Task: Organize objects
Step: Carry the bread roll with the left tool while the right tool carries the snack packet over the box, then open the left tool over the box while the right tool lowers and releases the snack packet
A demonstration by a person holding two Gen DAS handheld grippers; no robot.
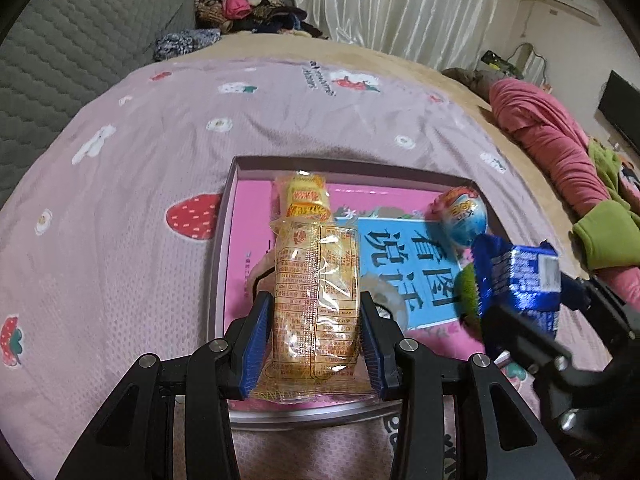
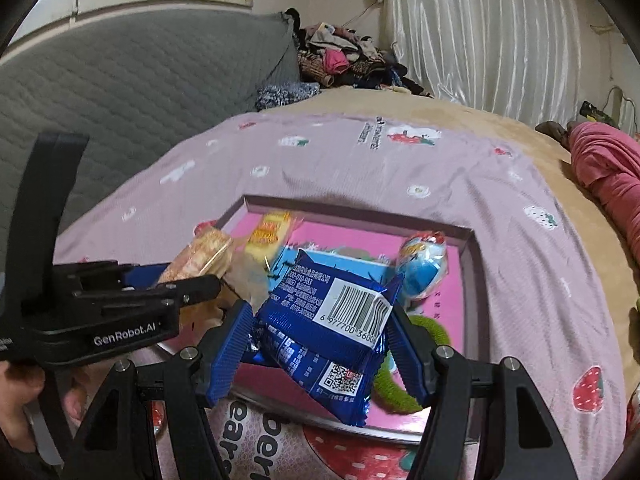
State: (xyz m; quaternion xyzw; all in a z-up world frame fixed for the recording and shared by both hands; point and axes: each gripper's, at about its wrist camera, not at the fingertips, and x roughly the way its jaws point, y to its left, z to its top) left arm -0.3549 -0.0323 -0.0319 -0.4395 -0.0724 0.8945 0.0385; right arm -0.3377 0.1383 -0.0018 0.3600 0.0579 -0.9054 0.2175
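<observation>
A shallow pink-lined box lies on the bed. My left gripper is shut on a clear-wrapped orange biscuit pack and holds it over the box's left part; the pack also shows in the right wrist view. My right gripper is shut on a blue snack packet and holds it over the box's near right part; the packet also shows in the left wrist view. In the box lie a yellow snack pack, a blue card with characters, a foil-wrapped egg and a green fuzzy thing.
The box rests on a pink strawberry-print sheet over a tan blanket. A grey quilted headboard stands at the left. Piled clothes lie at the back, and pink and green clothing lies at the right edge. White curtains hang behind.
</observation>
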